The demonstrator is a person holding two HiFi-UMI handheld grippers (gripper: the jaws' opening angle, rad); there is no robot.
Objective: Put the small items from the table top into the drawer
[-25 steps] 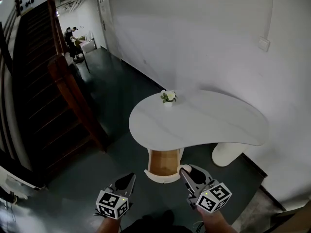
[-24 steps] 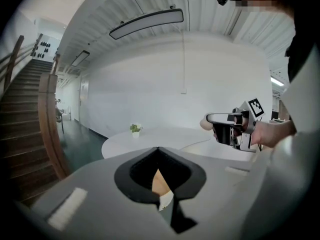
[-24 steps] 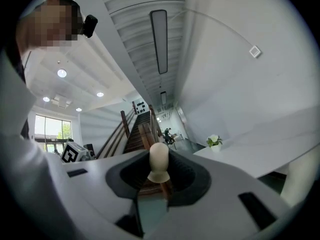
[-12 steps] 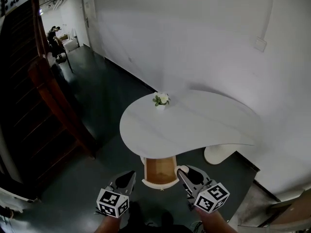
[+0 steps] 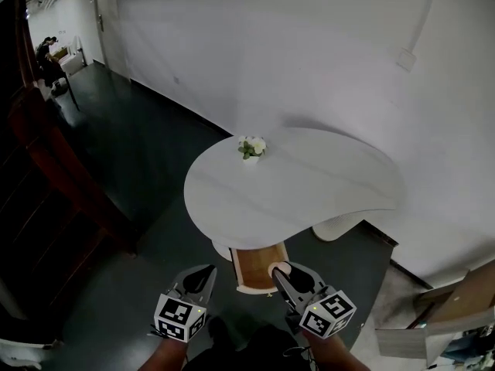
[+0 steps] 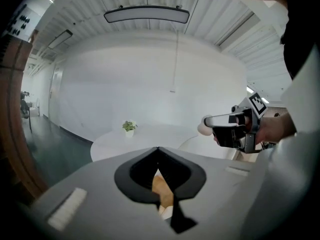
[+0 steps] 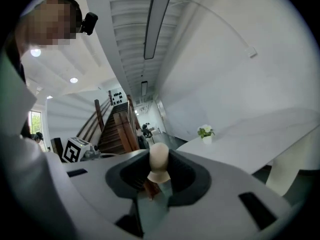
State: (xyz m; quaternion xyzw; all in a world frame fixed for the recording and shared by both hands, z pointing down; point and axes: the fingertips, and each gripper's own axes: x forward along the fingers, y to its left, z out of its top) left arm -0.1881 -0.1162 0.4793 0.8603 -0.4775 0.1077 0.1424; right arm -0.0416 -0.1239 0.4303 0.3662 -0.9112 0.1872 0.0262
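The white table (image 5: 309,184) bears only a small potted flower (image 5: 249,148). Below its near edge a wooden drawer (image 5: 251,263) stands pulled out. My right gripper (image 5: 277,270) hovers at the drawer's right front corner, shut on a small beige knob-shaped piece (image 7: 159,160), which stands upright between the jaws of this gripper (image 7: 159,176). My left gripper (image 5: 207,270) hangs left of the drawer, its tips together and holding nothing. In the left gripper view its jaws (image 6: 158,149) meet, and the drawer wood (image 6: 160,186) shows beneath them.
A dark wooden staircase (image 5: 46,176) runs along the left. The table's white pedestal (image 5: 340,226) stands right of the drawer. Cardboard (image 5: 456,308) leans at the lower right. People (image 5: 46,52) sit far down the hall. The white wall backs the table.
The head view has swung, so table and drawer sit further left and higher. Both grippers keep their grip states; the right one now lies closer to the drawer front.
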